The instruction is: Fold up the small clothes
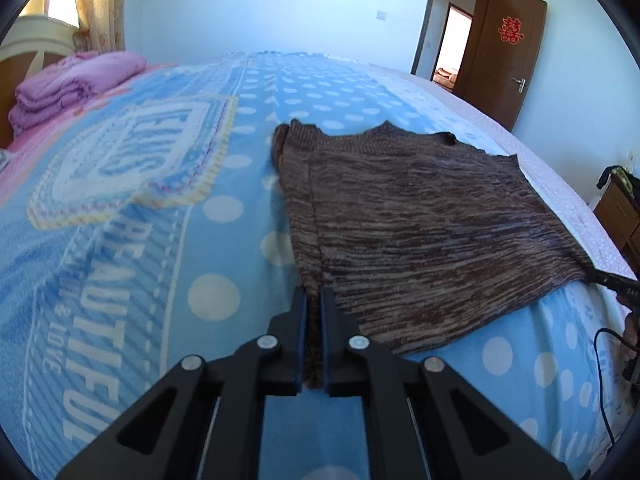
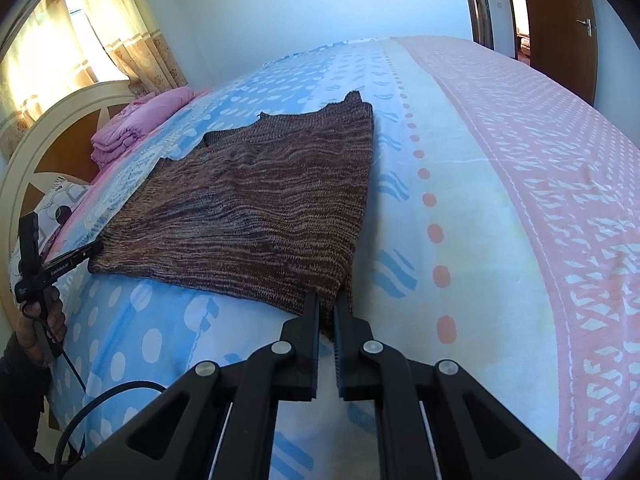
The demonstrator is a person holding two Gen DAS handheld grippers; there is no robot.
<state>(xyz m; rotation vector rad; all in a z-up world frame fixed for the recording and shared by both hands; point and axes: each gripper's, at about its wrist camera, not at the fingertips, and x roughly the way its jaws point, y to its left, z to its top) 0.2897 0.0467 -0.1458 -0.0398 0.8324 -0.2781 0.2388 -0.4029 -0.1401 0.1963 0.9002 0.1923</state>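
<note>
The left gripper [image 1: 314, 300] and right gripper [image 2: 327, 304] each pinch a near corner of the brown sweater [image 1: 420, 216] on the bed [image 1: 160, 240].

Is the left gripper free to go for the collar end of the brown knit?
Probably not yet: the left gripper is shut on the brown knit's near corner. Nothing lies across the knit toward the collar.

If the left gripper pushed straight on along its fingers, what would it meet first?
The left gripper is shut on a near corner of the brown knit garment, so it would push into that cloth, probably bunching it on the bedspread.
</note>
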